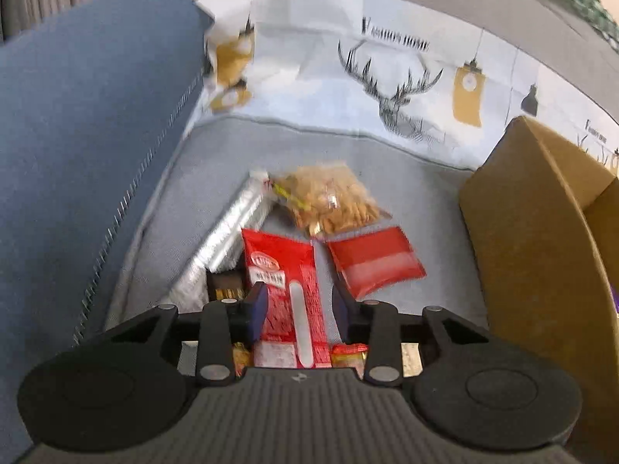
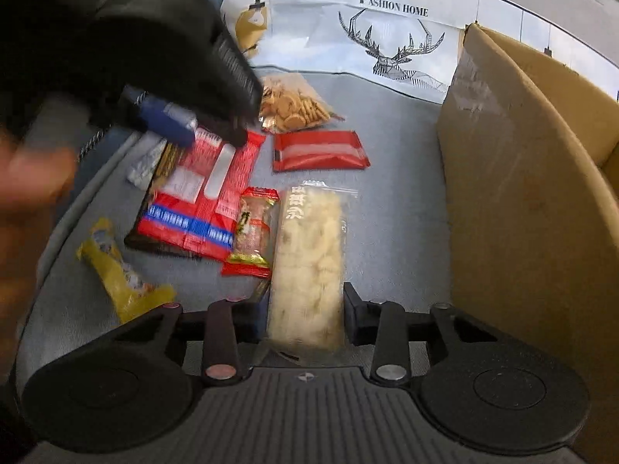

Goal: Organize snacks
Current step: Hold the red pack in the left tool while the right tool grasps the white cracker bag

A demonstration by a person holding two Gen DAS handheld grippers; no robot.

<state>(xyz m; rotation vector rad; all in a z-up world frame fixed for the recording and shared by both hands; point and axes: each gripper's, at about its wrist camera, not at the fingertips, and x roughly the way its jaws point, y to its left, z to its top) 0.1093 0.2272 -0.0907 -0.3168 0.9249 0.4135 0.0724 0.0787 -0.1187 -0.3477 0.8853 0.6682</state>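
The left hand-held gripper (image 1: 300, 301) straddles the long red packet (image 1: 286, 290), its blue-padded fingers at either long edge. A sliver of gap shows on the right side, so the jaws look part-open around the packet, not clamped. The right hand-held gripper (image 2: 303, 309) stands likewise about the clear pack of pale crackers (image 2: 307, 266), with a gap beside its right finger; no firm grip shows there either.

The step in hand looks to be picking up snacks from the grey cushioned surface (image 1: 406, 178) for sorting, probably into the cardboard box (image 2: 522, 193) at three o'clock. Next, each jaw needs to close squarely across its packet before lifting, as thin wrappers slip easily.

Outward from the left gripper: a silver wrapper (image 1: 228, 228) at eleven o'clock, a bag of round biscuits (image 1: 329, 197) at twelve, a small red pouch (image 1: 375, 259) at one. In the right view a yellow wrapper (image 2: 120, 270) lies at ten o'clock.

The box's inside is hidden. Motion blur smears the person's hand (image 2: 31, 178) and packet lettering. A dark packet under the long red one is mostly covered.
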